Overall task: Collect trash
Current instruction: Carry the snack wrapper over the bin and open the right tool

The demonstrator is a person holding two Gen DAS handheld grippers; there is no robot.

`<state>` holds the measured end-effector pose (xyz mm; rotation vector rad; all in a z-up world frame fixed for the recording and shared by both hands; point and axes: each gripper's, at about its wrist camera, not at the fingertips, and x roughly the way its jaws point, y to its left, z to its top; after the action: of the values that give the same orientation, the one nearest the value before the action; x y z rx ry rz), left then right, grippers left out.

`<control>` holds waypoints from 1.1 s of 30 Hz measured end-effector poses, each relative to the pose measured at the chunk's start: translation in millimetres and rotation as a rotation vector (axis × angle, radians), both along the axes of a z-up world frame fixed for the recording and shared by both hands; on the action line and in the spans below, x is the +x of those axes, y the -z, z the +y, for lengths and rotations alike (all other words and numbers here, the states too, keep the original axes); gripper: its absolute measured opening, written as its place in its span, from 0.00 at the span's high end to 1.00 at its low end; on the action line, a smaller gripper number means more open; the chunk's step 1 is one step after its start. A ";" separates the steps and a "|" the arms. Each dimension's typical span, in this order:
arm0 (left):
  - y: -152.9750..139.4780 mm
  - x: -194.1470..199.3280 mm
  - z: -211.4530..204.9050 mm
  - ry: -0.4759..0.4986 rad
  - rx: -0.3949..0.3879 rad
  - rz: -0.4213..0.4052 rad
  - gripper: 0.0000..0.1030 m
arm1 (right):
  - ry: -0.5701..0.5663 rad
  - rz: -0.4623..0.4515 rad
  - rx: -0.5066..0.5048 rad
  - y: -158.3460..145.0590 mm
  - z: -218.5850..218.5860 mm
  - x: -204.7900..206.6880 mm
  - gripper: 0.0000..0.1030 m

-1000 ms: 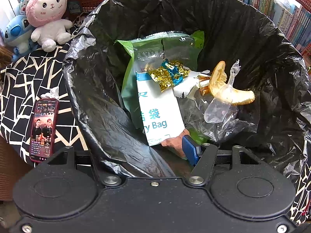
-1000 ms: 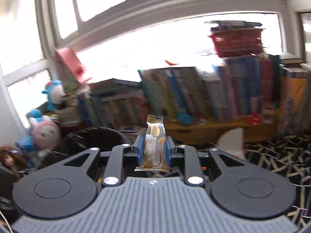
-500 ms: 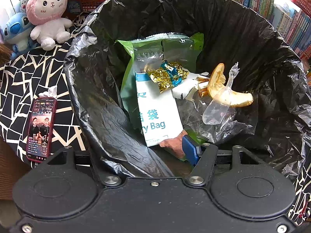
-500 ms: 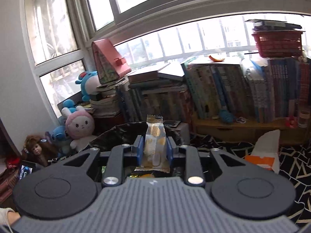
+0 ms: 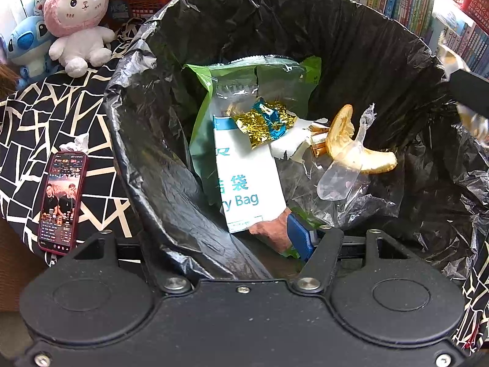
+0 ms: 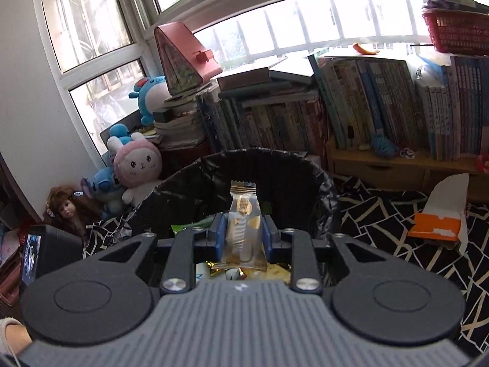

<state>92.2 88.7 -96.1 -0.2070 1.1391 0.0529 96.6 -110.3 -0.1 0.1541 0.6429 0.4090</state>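
**Snack wrapper arrives over the bin**

Since a second ago, the right gripper (image 6: pixel 243 238) has swung from facing the bookshelf at a distance to hanging just above the near rim of the trash bin (image 6: pixel 330 192), tilted downward. The left gripper has kept its place.

Going left to right in the left wrist view: a phone (image 5: pixel 61 202) with its screen lit lies on a black-and-white patterned cloth (image 5: pixel 36 116), beside a crumpled tissue (image 5: pixel 76 143). A pink-and-white plush toy (image 5: pixel 76 21) sits behind it. Next comes the bin's black liner (image 5: pixel 171 189). The left gripper (image 5: pixel 220 238) straddles the near rim, one finger outside and the blue-padded finger (image 5: pixel 298 235) inside, apparently to steady the bin and keep the liner open. Whether its pads truly pinch the rim cannot be told. Inside lie a green and white bag (image 5: pixel 247 183), a gold and blue foil wrapper (image 5: pixel 266 122), clear plastic film (image 5: pixel 342 180) and a yellow peel (image 5: pixel 351 146). At the far right edge, blurred, the other gripper comes in above the rim.

In the right wrist view, the right gripper is clenched on a small clear-and-gold snack wrapper (image 6: pixel 243 226), held upright between the blue pads. It sits over the bin's opening, so releasing it should drop it onto the rubbish below. Further right, an orange and white carton (image 6: pixel 440 217) lies on the cloth, probably the next piece to collect.
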 end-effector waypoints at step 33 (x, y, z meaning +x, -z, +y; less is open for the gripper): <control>0.0 0.1 -0.1 0.002 -0.001 0.000 0.37 | 0.125 -0.087 0.023 -28.9 -36.8 -1.8 0.28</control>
<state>92.3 88.7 -96.1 -0.2068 1.1396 0.0506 94.9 -147.1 28.7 0.1961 0.5399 0.3012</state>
